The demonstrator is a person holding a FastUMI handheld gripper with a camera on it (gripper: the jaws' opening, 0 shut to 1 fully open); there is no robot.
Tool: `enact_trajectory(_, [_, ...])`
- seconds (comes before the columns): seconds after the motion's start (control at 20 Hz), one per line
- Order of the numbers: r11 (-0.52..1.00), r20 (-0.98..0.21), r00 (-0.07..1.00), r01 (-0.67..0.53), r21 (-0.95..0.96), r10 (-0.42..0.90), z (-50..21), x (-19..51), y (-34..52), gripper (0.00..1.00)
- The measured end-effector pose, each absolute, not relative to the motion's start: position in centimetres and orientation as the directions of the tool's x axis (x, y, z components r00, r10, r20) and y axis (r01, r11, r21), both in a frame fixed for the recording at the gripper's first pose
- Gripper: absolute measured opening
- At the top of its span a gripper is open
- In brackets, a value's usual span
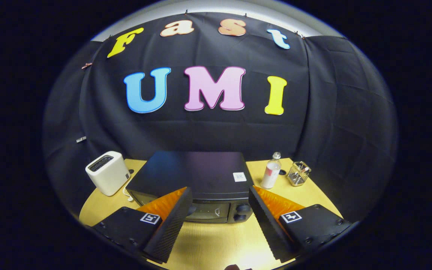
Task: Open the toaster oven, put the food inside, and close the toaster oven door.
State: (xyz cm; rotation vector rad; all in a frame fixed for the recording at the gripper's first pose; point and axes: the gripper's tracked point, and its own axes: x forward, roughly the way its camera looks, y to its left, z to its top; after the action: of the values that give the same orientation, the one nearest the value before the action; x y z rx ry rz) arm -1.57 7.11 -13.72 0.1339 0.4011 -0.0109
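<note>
Toaster oven [197, 176]: sitting on the worktop [216, 243] straight ahead of the tongs [219, 195], front face turned toward them, long axis running crosswise to the fingers.
Oven door: appearing shut, glass front partly hidden behind the finger on the toaster side; knobs [243, 212] showing at the bottle end of the oven's front.
Food: not identifiable; whether anything is lying inside the oven cannot be told through the glass.
Stage: fitting either a closed oven waiting to be opened or one closed again with the food in; not settled here.
Tongs: spread wide, gripping nothing, fingertips framing the oven's front from above, hovering clear of the worktop.
Pose: tilting down toward the oven's front edge, roughly centred on the oven.
White toaster [107, 173]: standing beside the oven, at the end away from the knobs.
Bottle [271, 171]: standing beside the oven's knob end.
Wire holder [299, 173]: standing beyond the bottle, farther from the oven.
</note>
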Motion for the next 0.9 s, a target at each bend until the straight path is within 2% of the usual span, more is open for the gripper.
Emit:
enact_trajectory(0.25, [0.984, -0.265, 0.963, 0.081, 0.160, -0.036, -6.6, -1.8, 1.1, 0.99])
enact_trajectory(0.5, [0.986, -0.149, 0.988, 0.071, 0.148, -0.049, -0.9, -2.0, -3.5, 0.99])
enact_trajectory(0.9, [0.994, -0.031, 0.999, 0.016, 0.104, -0.013, 3.6, -3.0, -7.9, 0.99])
